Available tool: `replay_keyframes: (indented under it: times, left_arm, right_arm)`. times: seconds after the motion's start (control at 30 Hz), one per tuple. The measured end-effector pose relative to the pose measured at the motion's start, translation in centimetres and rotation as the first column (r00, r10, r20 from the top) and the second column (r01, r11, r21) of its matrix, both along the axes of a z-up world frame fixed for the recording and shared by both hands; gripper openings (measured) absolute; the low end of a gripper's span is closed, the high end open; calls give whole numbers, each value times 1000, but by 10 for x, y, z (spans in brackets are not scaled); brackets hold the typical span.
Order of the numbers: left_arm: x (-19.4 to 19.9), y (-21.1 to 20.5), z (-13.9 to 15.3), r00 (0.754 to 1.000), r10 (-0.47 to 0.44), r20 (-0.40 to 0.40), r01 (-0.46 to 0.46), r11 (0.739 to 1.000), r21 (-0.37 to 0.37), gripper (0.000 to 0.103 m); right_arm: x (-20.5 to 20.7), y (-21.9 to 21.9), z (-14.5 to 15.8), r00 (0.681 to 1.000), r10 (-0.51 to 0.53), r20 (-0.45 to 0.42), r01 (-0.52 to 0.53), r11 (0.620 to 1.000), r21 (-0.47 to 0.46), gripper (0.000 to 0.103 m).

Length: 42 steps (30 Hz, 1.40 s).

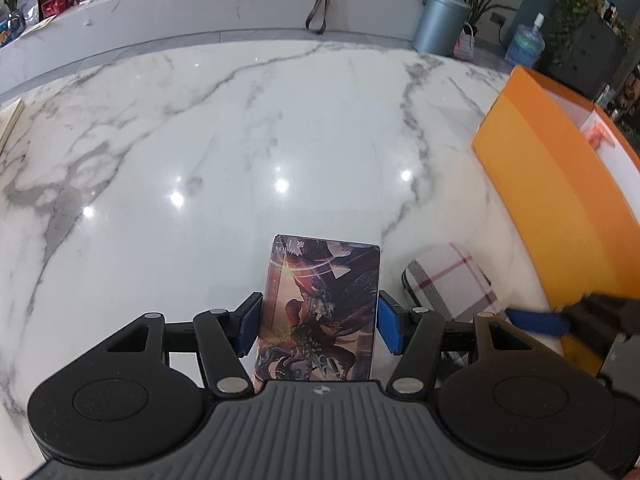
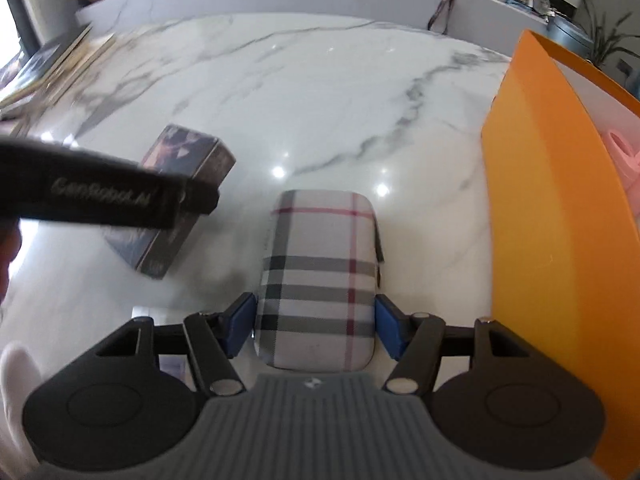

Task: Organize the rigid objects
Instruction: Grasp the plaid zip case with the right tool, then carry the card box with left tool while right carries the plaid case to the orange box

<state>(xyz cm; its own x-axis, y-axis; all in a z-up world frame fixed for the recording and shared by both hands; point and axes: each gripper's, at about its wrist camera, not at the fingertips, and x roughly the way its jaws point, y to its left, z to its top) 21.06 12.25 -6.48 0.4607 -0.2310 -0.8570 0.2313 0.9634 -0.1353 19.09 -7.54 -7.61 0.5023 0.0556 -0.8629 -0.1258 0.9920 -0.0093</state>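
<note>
Both grippers sit low over a white marble table point(image 1: 248, 128), each with something between its blue pads.

The left gripper point(image 1: 319, 326) straddles a card box point(image 1: 320, 308) with dark fantasy artwork on top. The left pad sits right against the box's edge, and the right pad looks touching or nearly so. It seems gripped, though it's hard to be sure it's squeezed. In the right wrist view the same box lies flat on the marble, partly hidden behind the left gripper's black arm.

The right gripper point(image 2: 316, 326) has a plaid case point(image 2: 320, 276) between its pads. There's a thin sliver of gap on both sides, so the jaws are wide and not pressing on it. The case lies flat on the table.

An orange bin point(image 2: 532, 184) stands just right of the case, with something pink point(image 2: 624, 152) inside. The box and case lie near each other, not touching.
</note>
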Motion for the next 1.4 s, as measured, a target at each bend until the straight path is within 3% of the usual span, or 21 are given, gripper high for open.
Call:
replay_keyframes:
  times: [0.07,0.23,0.43,0.73,0.97,1.07,1.3,1.4]
  left_arm:
    - [-1,-1,-2,1000,-3,-10,3,1000,12,68]
    - [-1,4,-2,1000,16,-17,-16,1000,14,68]
    - [0,4,-2,1000,10,-18,-10,1000,14,67]
    - [-8,4,6,1000,-6,13,6,1000,-29,67]
    - [-22,4,24,998,-26,54,30,997,-69,67]
    - [-28,-4,37,995,-54,85,59,997,-54,67]
    - [-51,-38,84,981,-130,140,142,987,-80,67]
    - [-60,-69,105,962,-206,179,216,975,-42,67]
  right_arm:
    - [2,-2,1,1000,-7,22,8,1000,-11,76]
    - [16,2,-2,1000,13,10,-13,1000,17,77]
    - [16,5,-3,1000,-11,20,11,1000,1,68]
    - [7,2,5,999,1,37,-1,1000,1,67]
    - [-17,-5,39,994,21,111,-24,999,22,67]
    - [-31,-15,60,988,17,151,-22,999,35,67]
    - [-70,-55,103,973,-31,228,10,995,95,67]
    - [-86,-80,116,967,-71,246,41,991,126,67]
